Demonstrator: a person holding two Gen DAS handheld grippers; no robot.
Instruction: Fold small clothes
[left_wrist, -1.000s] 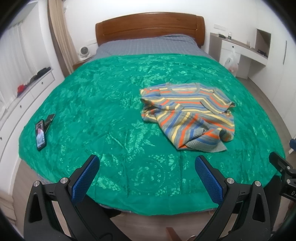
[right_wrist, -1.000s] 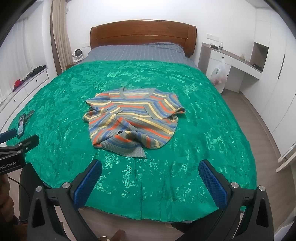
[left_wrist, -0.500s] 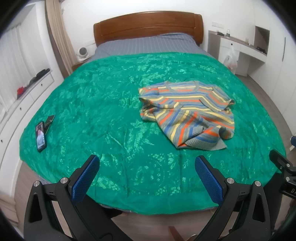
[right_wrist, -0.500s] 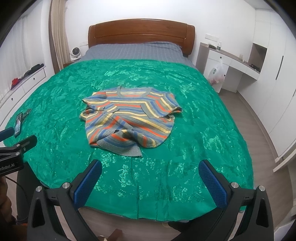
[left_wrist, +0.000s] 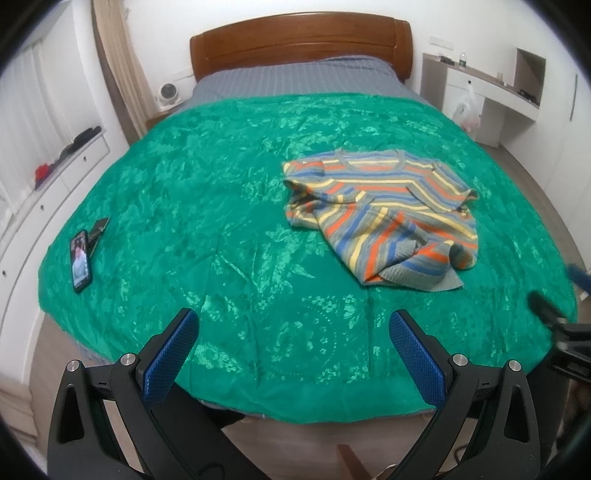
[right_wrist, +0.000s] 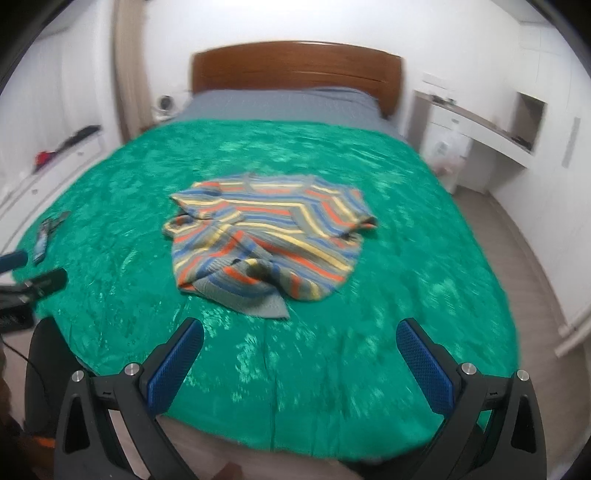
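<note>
Evidently nothing is folded: the rumpled multicolour striped knit top (left_wrist: 384, 218) lies on the green patterned bedspread (left_wrist: 207, 206), while left gripper (left_wrist: 291, 354) and right gripper (right_wrist: 301, 360) hover wide apart, empty.

Knitted striped sweater (left_wrist: 384, 206) on glossy green satin bedspread (left_wrist: 207, 206)

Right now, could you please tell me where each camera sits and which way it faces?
Left wrist: on the left gripper at the bed's foot, facing the headboard; open blue fingers show, striped sweater right of centre.
Right wrist: on the right gripper, same heading, blurred; open fingers show, sweater left of centre.
Shared: sweater, green bedspread, phone, each other's gripper.
</note>
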